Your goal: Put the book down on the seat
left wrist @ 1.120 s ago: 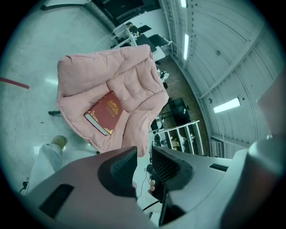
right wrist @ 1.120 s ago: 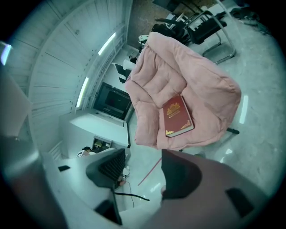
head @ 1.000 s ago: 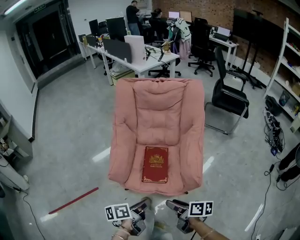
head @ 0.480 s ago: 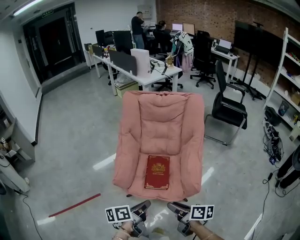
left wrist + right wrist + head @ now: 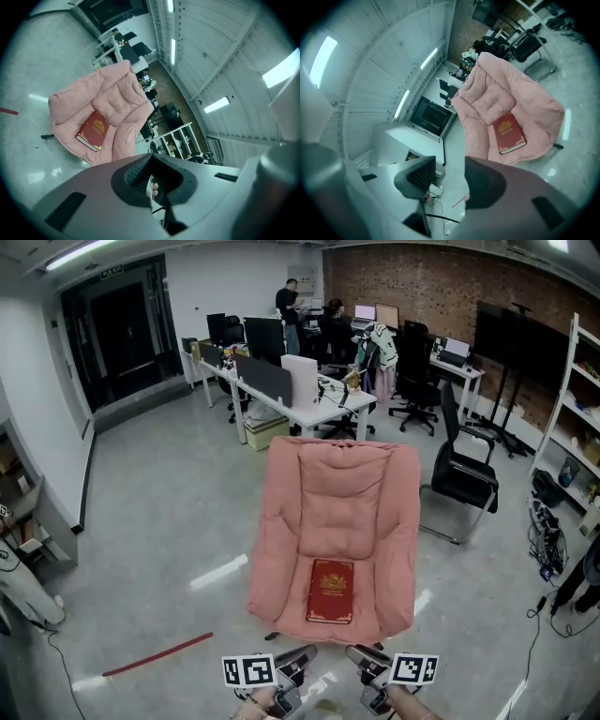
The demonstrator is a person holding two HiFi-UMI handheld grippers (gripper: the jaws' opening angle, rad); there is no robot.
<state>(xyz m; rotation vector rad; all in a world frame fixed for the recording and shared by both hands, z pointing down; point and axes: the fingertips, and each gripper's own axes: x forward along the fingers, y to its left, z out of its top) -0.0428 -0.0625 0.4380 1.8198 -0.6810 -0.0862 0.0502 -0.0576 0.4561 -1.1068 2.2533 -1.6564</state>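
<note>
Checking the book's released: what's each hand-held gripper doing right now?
Left hand-held gripper: shut, empty.
Right hand-held gripper: open, empty, jaws have just been closing.

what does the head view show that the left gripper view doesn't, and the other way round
Only the head view: the right hand-held gripper, jaws apart and empty, having just been closing further.
Only the left gripper view: the left hand-held gripper seen along its own jaws, which are shut with nothing between them.
Both: the pink armchair with the red book lying flat on its seat, clear of both grippers.
</note>
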